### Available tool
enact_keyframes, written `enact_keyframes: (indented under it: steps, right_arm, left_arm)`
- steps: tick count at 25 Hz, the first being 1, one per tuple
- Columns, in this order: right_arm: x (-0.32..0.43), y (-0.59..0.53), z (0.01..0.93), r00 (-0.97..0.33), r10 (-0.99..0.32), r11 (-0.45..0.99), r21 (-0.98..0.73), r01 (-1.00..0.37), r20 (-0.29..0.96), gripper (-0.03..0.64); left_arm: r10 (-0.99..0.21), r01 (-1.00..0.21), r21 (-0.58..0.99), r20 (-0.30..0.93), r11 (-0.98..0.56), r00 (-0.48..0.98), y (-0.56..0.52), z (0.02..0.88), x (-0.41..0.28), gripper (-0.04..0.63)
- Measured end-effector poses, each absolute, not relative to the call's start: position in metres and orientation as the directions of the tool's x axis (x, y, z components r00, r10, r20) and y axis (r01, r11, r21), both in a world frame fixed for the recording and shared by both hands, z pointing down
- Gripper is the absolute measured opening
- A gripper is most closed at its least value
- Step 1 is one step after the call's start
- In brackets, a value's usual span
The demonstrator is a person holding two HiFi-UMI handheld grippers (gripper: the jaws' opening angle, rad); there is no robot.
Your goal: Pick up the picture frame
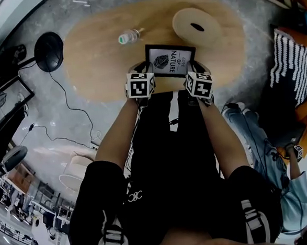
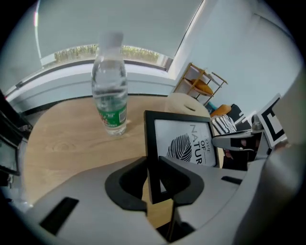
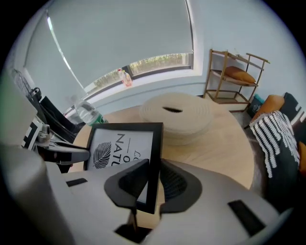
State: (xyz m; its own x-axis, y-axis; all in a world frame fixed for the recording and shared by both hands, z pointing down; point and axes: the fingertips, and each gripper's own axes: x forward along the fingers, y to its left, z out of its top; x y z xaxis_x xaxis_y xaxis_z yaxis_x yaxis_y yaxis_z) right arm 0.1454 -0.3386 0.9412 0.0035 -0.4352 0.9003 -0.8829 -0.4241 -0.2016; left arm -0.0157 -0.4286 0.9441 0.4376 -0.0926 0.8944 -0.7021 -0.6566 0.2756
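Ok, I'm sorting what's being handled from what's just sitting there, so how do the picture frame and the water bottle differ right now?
The picture frame is clamped at its side edges by the left gripper and the right gripper; the water bottle stands free, touched by neither. The picture frame is flat and black-rimmed with a leaf print; the water bottle is round, clear and green-labelled. Both are at the same wooden table.

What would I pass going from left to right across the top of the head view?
black round base → water bottle → picture frame → striped cushion
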Motion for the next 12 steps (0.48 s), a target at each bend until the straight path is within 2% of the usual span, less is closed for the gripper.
enact_keyframes:
  steps: [6,12]
  right_arm:
    - [0.141,-0.34,0.804,0.069,-0.564,-0.379,-0.184,-0.907,0.823,0.087]
    - [0.13,-0.372,0.695,0.061,-0.706,-0.266,-0.184,-0.946,0.706,0.089]
  left_arm:
    - [-0.236,-0.699,0.251,0.821,-0.669,0.52,-0.429,0.811,-0.022,0.091]
    - [-0.375,-0.714,0.189,0.745,-0.674,0.551,-0.458,0.704,-0.034,0.089]
